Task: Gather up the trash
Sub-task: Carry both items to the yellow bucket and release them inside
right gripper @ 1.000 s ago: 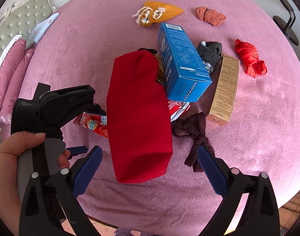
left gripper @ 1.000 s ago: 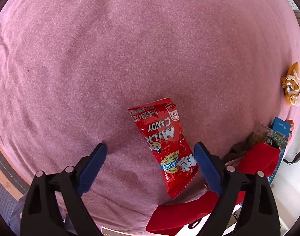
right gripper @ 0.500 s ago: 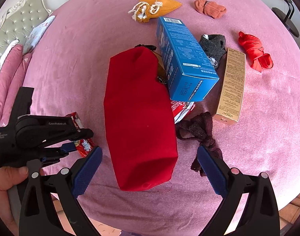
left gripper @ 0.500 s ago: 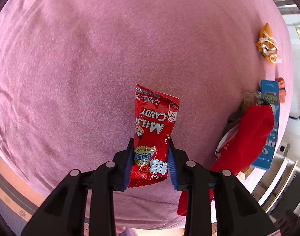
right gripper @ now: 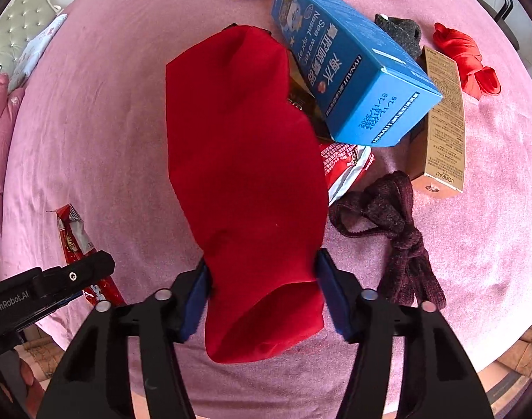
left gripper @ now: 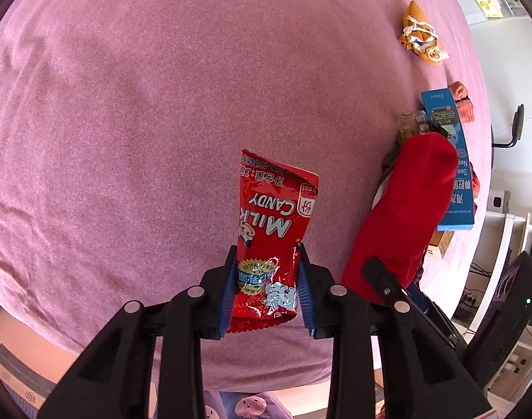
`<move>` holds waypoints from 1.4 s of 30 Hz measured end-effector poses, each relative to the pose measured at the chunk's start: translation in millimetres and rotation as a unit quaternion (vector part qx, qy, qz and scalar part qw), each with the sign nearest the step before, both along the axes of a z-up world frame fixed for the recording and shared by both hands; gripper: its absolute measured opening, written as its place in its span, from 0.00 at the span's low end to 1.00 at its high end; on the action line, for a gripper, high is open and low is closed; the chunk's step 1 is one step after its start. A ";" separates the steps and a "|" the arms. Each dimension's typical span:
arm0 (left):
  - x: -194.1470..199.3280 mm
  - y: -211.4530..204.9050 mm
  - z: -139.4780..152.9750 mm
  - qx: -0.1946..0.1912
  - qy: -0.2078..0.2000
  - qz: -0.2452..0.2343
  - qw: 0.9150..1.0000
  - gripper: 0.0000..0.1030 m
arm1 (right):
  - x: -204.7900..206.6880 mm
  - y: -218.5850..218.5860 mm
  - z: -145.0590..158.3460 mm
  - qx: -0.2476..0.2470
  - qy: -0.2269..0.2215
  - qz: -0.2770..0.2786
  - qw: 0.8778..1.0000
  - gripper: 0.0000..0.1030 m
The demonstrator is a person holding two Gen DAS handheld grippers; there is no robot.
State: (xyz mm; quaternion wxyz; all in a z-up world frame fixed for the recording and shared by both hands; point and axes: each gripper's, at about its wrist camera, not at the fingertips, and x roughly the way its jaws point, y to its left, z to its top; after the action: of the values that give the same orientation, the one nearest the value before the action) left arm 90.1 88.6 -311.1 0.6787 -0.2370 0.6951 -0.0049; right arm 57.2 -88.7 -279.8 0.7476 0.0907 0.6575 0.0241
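The left tongs (left gripper: 267,289) are closed on the lower end of a red candy wrapper (left gripper: 271,244), lifted above the pink bed (left gripper: 126,104); broad bare cover lies ahead and to the left. The right tongs (right gripper: 262,296) have just closed onto the near end of a red cloth bag (right gripper: 241,174), close to the bed's near edge. To the bag's right, things crowd together: a blue box (right gripper: 353,80), a tan box (right gripper: 440,122), a dark knotted cloth (right gripper: 395,227) and another red wrapper (right gripper: 346,167) tucked partly under the bag.
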 end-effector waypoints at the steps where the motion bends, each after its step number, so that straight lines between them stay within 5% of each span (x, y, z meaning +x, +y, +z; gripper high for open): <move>1: 0.0 -1.7 0.6 0.001 -0.001 -0.005 1.000 0.31 | -1.5 -1.5 1.6 0.000 0.001 -0.002 1.000 0.31; 7: -14.1 -6.3 20.8 -0.009 -0.015 -0.033 0.999 0.31 | -16.2 -20.2 28.0 0.057 -0.015 -0.022 0.998 0.13; 16: -29.3 -34.8 65.3 -0.016 -0.050 -0.104 0.993 0.31 | -52.1 -73.6 81.1 0.174 -0.048 -0.090 0.979 0.12; 24: -54.1 -101.3 93.9 -0.031 -0.064 -0.189 0.979 0.31 | -113.4 -139.5 105.6 0.175 -0.071 -0.162 0.969 0.12; 33: -114.4 -235.7 101.7 -0.036 -0.058 -0.324 0.943 0.31 | -223.5 -239.4 113.2 0.153 -0.089 -0.263 0.948 0.12; 42: -203.2 -391.6 87.7 -0.038 -0.038 -0.465 0.884 0.31 | -366.0 -343.6 83.9 0.135 -0.078 -0.404 0.901 0.12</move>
State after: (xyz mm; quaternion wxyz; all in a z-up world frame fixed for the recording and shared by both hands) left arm -113.1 -303.0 -223.4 0.6147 0.0881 0.6988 -0.3551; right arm -308.8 -432.3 -195.9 0.7227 0.4462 0.4945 -0.1847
